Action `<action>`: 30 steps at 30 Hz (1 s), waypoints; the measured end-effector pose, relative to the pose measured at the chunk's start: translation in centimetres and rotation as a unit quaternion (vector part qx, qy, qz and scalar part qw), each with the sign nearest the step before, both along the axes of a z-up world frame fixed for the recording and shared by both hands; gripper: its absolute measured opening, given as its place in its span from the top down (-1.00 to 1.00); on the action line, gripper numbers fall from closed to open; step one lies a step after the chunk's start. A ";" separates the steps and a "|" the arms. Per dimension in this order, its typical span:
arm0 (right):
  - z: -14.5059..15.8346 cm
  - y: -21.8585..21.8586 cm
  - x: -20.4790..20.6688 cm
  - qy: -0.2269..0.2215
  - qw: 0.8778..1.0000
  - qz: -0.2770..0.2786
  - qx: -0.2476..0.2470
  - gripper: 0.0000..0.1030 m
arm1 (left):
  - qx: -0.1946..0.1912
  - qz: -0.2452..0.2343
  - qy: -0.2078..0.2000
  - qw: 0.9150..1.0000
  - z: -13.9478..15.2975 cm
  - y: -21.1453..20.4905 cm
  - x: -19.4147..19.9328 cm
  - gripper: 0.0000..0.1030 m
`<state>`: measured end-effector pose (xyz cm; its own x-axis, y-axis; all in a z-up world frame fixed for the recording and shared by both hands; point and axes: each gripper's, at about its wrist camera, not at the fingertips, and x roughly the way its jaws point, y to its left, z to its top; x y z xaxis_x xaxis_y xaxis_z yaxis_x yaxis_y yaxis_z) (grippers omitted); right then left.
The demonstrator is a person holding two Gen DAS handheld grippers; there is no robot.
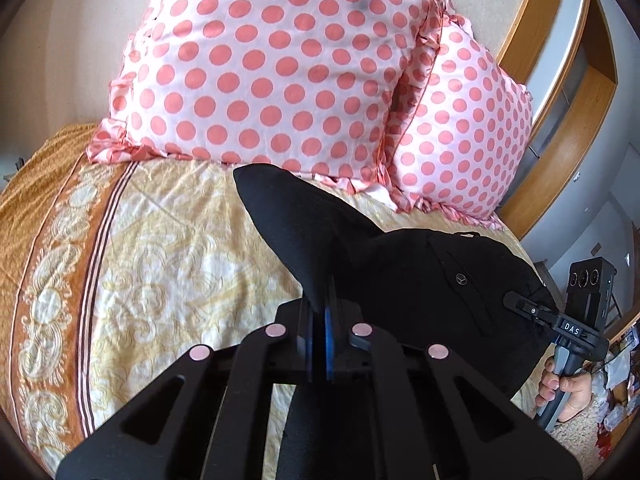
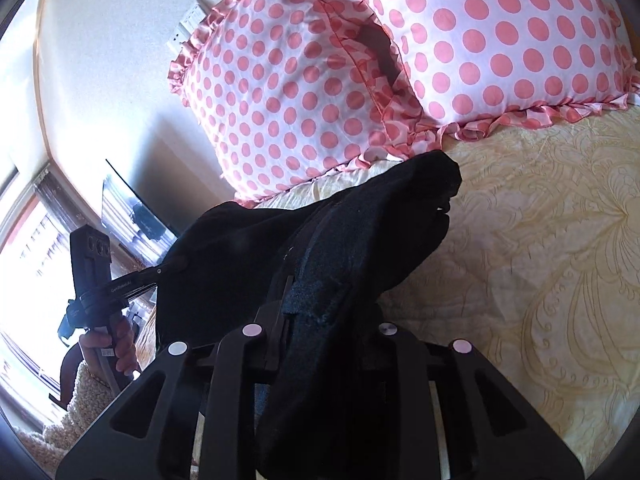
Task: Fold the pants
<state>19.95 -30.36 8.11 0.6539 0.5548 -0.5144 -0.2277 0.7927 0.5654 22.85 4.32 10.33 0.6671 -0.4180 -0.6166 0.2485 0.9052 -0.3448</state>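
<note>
above the bed (image 1: 168, 248), the left wrist view shows the left tool (image 1: 320, 312) clenched on a fold of the black pants (image 1: 420, 272), lifted before two polka-dot pillows (image 1: 272, 64). beside it, the right tool (image 1: 528, 308) grips their far edge. from the right wrist view, the right tool (image 2: 312, 312) clamps thick pants fabric (image 2: 360, 220) over the bedspread (image 2: 540, 260).

right gripper (image 1: 520, 305) label: white letters "das" on its black body, seen from the left wrist view
left gripper (image 2: 160, 270) side: small pale lettering, too blurred to read
pants (image 1: 440, 280) button: round emblem, no legible text
</note>
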 end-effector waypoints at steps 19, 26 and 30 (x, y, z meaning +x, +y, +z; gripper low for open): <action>0.3 0.0 -0.1 -0.008 0.965 -0.143 -0.221 -0.31 | 0.073 0.111 -0.022 0.991 -1.3 2.5 -0.2 -0.12; -0.2 6.0 -3.2 -0.046 0.971 -0.031 -0.234 -0.31 | 0.016 -0.022 -0.001 1.000 -3.2 -3.8 -6.6 -0.31; -3.3 6.8 -2.0 0.018 0.964 -0.027 -0.265 -0.33 | 0.036 -0.030 0.054 0.997 -6.8 -5.4 -5.8 -0.33</action>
